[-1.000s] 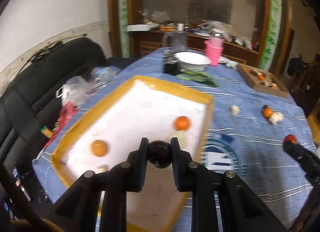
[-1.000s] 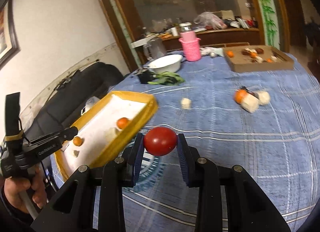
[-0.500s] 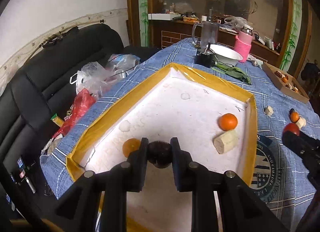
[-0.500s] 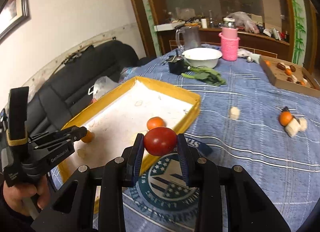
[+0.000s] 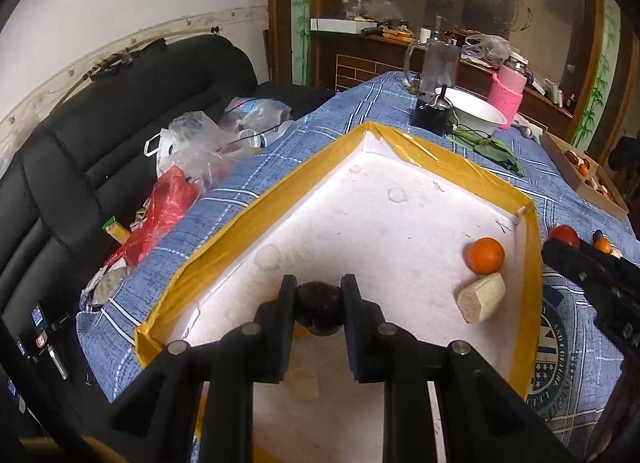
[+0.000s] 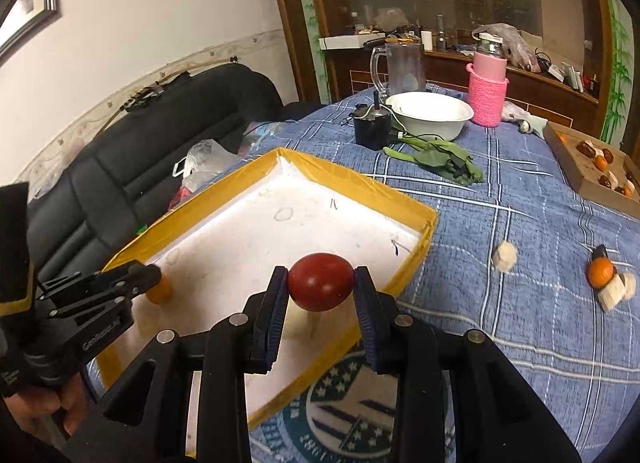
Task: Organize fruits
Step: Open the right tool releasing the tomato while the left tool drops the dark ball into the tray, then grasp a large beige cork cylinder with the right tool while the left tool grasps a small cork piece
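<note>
**Both claws carry fruit over the tray**

Left wrist view: the left claw (image 5: 319,305) grips a dark round fruit (image 5: 319,309) above the yellow-rimmed white foam tray (image 5: 456,167), ready to drop; a small orange fruit (image 5: 486,255) lies at three o'clock.

Right wrist view: the right claw (image 6: 321,290) clamps a smooth red round fruit (image 6: 321,281) over the tray's near rim, bound inside.

orange (image 5: 485,256) in tray (image 5: 460,167), bowl (image 6: 428,113) behind; perhaps leaves (image 6: 440,161) between

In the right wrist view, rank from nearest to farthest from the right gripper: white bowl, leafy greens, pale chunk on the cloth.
From the right gripper:
1. Pale chunk, on the cloth right of the tray.
2. Leafy greens, mid-table.
3. White bowl, far end, beside the pink holder.
</note>
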The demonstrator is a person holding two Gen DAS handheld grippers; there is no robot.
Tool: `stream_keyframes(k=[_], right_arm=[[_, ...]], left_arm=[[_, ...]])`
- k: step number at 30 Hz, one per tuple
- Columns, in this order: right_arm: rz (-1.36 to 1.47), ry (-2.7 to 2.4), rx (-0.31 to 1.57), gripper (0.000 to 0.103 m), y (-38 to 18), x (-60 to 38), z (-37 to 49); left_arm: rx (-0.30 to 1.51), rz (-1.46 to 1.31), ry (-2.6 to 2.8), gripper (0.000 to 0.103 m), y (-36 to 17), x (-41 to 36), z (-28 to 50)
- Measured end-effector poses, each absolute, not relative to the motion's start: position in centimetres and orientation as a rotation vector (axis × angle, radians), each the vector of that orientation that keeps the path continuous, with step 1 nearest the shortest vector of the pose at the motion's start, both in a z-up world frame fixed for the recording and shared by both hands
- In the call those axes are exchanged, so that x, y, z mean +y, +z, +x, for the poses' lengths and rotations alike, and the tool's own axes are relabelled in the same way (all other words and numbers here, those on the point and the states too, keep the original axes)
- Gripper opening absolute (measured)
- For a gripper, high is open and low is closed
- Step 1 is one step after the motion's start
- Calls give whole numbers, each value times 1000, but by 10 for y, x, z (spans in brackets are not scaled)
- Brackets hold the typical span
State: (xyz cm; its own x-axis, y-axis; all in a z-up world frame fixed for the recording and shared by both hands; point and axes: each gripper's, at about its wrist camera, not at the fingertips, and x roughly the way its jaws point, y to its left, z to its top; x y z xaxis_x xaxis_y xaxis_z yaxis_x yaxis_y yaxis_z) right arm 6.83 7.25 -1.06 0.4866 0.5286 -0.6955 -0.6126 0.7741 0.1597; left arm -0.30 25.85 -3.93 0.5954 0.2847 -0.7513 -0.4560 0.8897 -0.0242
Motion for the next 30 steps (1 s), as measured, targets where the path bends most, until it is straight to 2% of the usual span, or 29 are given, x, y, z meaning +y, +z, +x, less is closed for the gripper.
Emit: stream_keyframes(k=[11, 12, 13, 15, 17, 20, 25, 30], right_arm=[[-138, 652, 874, 33, -35, 100, 116], [-139, 646, 883, 45, -37, 101, 118], [-132, 646, 887, 51, -38, 100, 120], [-113, 656, 892, 51, -37, 97, 120], [-94, 658, 869, 51, -29, 85, 115], [-45, 653, 827, 56, -12, 54, 108], [66, 511, 780, 72, 1, -46, 100], [134, 281, 866, 73, -32, -141, 113]], left_arm=[[868, -225, 444, 27, -47, 263, 5], [882, -224, 446, 31, -48, 263, 6], [885, -230, 446, 34, -48, 264, 5], [879, -231, 461, 66, -45, 263, 2], [846, -236, 483, 78, -39, 262, -3], [823, -264, 487, 80, -30, 258, -7], [765, -256, 410, 83, -10, 222, 1], [756, -157, 244, 85, -2, 147, 29]])
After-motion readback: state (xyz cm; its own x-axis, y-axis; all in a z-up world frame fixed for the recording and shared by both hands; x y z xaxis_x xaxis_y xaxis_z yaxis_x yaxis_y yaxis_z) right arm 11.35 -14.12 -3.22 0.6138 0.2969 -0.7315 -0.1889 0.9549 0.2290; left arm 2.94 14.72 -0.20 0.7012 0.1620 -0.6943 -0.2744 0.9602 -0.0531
